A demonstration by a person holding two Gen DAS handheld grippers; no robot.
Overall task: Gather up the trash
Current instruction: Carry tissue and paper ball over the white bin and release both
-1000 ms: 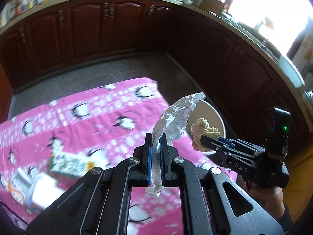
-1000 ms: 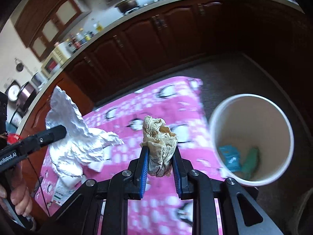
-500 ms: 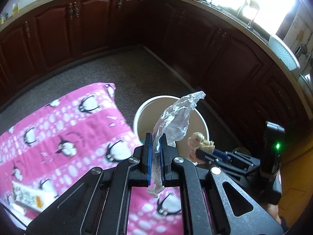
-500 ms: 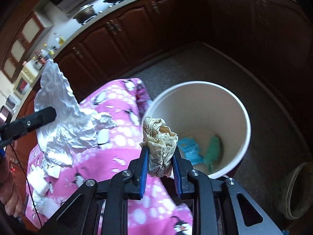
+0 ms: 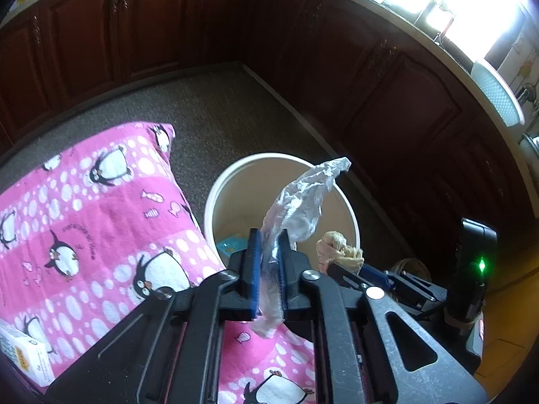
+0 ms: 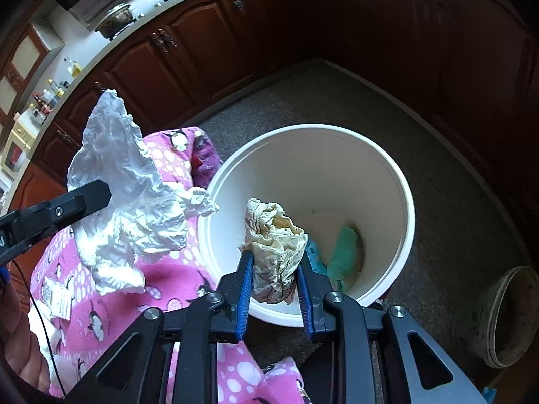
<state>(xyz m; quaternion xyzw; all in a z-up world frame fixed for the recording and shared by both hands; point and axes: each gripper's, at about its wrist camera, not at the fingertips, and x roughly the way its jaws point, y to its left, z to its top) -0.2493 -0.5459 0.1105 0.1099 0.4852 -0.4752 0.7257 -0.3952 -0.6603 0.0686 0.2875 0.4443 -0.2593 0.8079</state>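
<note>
A crumpled sheet of silver foil (image 5: 303, 198) stands between the fingers of my left gripper (image 5: 269, 235), which hangs over the near rim of the white bin (image 5: 210, 202). Its jaws are opening, with the foil still touching the pads. My right gripper (image 6: 275, 254) hovers over the bin (image 6: 409, 208) mouth with a beige paper wad (image 6: 273, 245) filling the gap; its jaws are opening too. In the right wrist view, the foil (image 6: 128, 195) and one left gripper finger (image 6: 91, 195) sit at the left. A green wrapper (image 6: 343, 252) and a blue one lie in the bin.
The pink penguin cloth (image 5: 84, 219) covers the table left of the bin, with a small box (image 5: 23, 353) and a packet (image 6: 59, 298) on it. An old dirty bucket (image 6: 505, 316) stands on the floor at right. Dark wooden cabinets ring the carpeted floor.
Both grippers have travelled from above the pink table to above the bin and sunk a little. Each pair of jaws stands slightly wider than before, with the foil and the wad still between them.
</note>
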